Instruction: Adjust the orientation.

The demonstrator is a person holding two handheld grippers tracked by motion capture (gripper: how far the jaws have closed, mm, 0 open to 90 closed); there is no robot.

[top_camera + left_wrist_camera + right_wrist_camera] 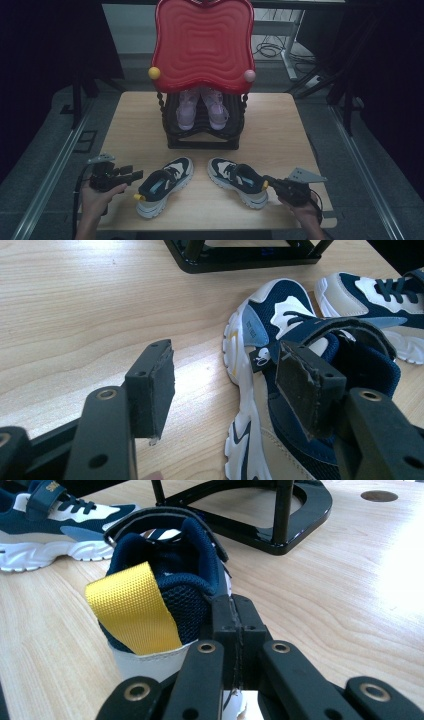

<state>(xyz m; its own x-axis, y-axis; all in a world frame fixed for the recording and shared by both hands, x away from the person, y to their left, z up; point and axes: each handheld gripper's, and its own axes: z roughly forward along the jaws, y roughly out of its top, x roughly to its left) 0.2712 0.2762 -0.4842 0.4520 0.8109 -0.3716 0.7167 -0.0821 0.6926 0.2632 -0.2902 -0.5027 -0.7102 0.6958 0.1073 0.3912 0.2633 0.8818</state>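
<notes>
Sneakers sit side by side at the near edge of the wooden tabletop (280, 130), toes pointing away from us and angled inward toward a black shoe rack (202, 137) whose red lid (202, 45) is tipped up; a pair of pink shoes (200, 111) already stands inside it. We judge the work in hand to be getting the navy-and-white pair into that rack, so each shoe lies with its heel toward us, where a claw can reach it. Our right claw (266, 184) sits at the heel of the right sneaker (237, 180); in the right gripper view its jaws are pressed together just beside the yellow pull tab (132, 607), and we cannot tell whether any of the collar is caught between them or whether they merely rest against the heel. Our left claw (137, 175) is spread wide beside the left sneaker (165, 185); in the left gripper view one pad (152, 390) hangs over bare wood and the other (305, 390) stands in front of the shoe's open collar, so nothing is gripped yet. We judge that the wide opening is meant to straddle the padded wall of the left sneaker, which would give a firm hold for lifting it toward the rack.
</notes>
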